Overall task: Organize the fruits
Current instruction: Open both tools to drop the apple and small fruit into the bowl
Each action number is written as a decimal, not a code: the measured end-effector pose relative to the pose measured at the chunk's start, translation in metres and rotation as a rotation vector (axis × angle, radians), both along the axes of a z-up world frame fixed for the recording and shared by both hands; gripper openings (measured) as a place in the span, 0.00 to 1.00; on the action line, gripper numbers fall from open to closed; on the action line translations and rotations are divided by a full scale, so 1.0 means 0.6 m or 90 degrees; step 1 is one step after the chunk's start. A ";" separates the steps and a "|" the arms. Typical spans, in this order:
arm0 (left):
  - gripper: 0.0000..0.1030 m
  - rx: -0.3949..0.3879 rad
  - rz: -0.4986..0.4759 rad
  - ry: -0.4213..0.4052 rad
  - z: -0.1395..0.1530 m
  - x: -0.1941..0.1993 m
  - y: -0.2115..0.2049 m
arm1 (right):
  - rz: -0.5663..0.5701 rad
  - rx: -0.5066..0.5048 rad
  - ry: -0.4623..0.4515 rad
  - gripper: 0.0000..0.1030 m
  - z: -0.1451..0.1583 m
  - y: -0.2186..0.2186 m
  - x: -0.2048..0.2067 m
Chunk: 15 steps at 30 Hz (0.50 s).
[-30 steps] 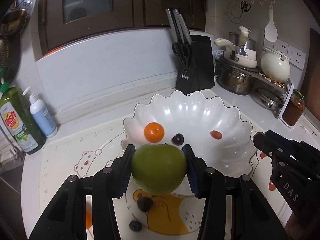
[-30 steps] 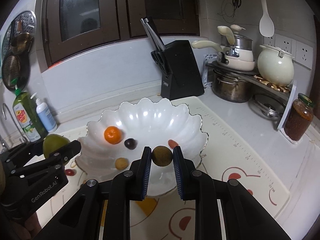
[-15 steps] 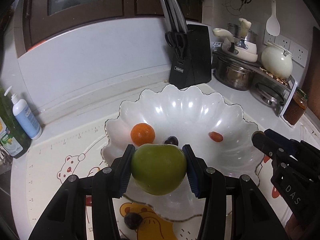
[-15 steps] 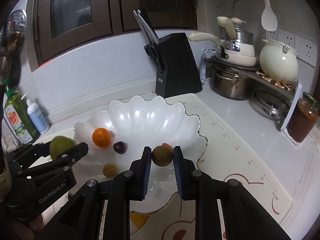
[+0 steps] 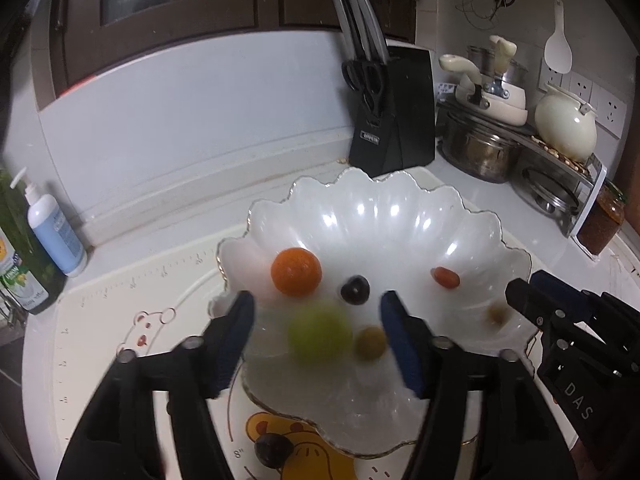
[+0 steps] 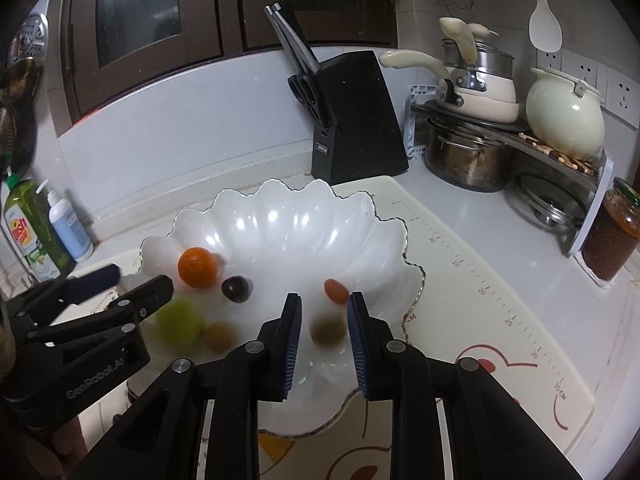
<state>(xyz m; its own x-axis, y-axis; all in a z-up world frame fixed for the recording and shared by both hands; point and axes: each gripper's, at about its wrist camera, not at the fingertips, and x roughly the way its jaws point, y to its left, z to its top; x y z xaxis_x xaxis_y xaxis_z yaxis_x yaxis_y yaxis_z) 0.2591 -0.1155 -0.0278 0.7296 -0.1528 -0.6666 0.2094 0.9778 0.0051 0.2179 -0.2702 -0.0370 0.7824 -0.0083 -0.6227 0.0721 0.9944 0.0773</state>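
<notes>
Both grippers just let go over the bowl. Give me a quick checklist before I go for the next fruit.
1. Left gripper open, nothing held: ok.
2. Right gripper open, nothing held: ok.
3. Green fruit in the white bowl: ok, but blurred; whether it has settled, cannot tell.
4. Small brown fruit in the bowl: ok, also blurred.
5. All fruit collected: not ok; a dark fruit lies on the mat outside the bowl.

Two close wrist views over one shared white bowl (image 5: 472,216) (facing the backsplash).

Bowl's (image 5: 472,216) right half lies bare; knife block (image 5: 394,112) stands behind.
</notes>
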 end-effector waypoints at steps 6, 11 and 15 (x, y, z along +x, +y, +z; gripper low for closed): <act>0.75 0.006 0.011 -0.006 0.008 -0.008 0.007 | -0.029 -0.006 -0.020 0.66 0.009 -0.004 -0.013; 0.84 0.006 0.024 -0.015 0.017 -0.019 0.017 | -0.043 -0.011 -0.031 0.76 0.020 -0.004 -0.022; 0.89 0.006 0.034 -0.023 0.026 -0.028 0.025 | -0.046 -0.011 -0.035 0.78 0.028 0.000 -0.028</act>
